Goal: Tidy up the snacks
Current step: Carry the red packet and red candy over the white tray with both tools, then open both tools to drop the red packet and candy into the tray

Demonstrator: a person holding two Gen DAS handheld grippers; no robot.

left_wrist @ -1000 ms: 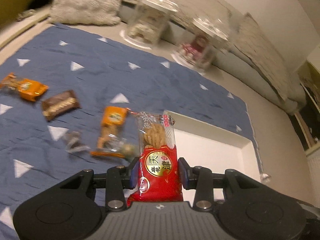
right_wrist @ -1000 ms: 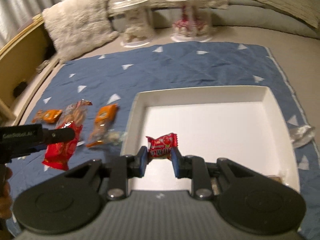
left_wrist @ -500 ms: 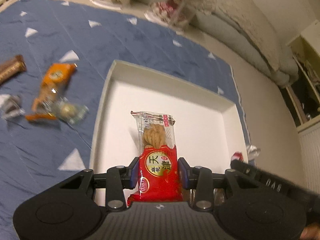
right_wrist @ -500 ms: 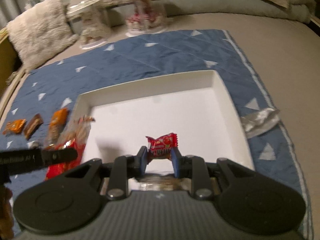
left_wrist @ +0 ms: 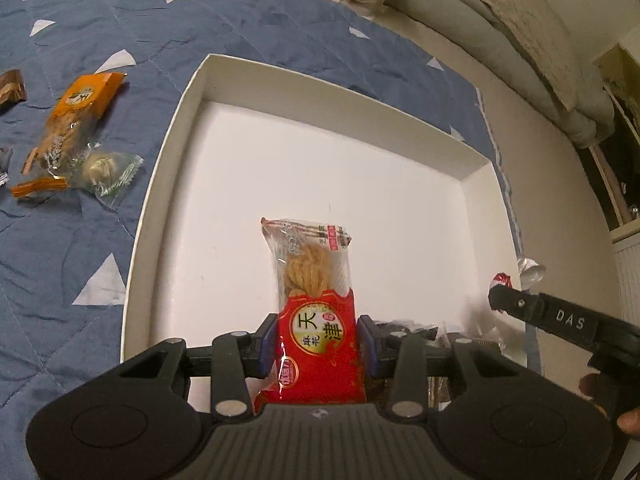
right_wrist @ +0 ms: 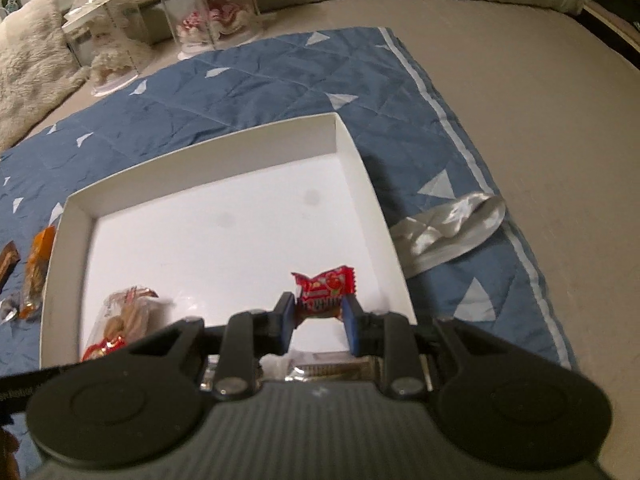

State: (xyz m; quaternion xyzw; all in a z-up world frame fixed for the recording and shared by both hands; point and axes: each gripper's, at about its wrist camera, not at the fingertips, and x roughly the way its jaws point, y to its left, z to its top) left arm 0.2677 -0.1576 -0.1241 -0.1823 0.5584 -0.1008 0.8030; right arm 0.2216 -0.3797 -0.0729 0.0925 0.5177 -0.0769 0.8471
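A red twisted-cracker packet (left_wrist: 316, 312) is clamped upright between the blue pads of the left claw (left_wrist: 316, 340), held over the near part of the white tray (left_wrist: 160, 184); in the right wrist view the same packet (right_wrist: 120, 324) is seen blurred, low at the tray's near left corner. A small red candy (right_wrist: 324, 290) is pinched in the clenched right claw (right_wrist: 318, 312), above the tray's near right area beside its right wall (right_wrist: 384, 232). In the left wrist view only the tip of the right claw (left_wrist: 508, 300) and a scrap of the candy's red wrapper are caught at the right edge, with fingers (left_wrist: 628, 420) of the holding hand below. Dark wrapped snacks (left_wrist: 408, 326) are glimpsed in the tray behind the left claw; a clear-wrapped biscuit bar (right_wrist: 336, 372) is seen under the right claw. On the blue quilt (left_wrist: 200, 16) left of the tray, an orange packet (left_wrist: 72, 116) and a clear-wrapped round sweet (left_wrist: 104, 168) lie touching, shown sharply only by the left wrist view. A crumpled silver wrapper (right_wrist: 452, 228) on the quilt's right edge is shown fully only by the right wrist view, as are two clear jars (right_wrist: 212, 8) at the far side, near a fluffy cushion (right_wrist: 28, 52).
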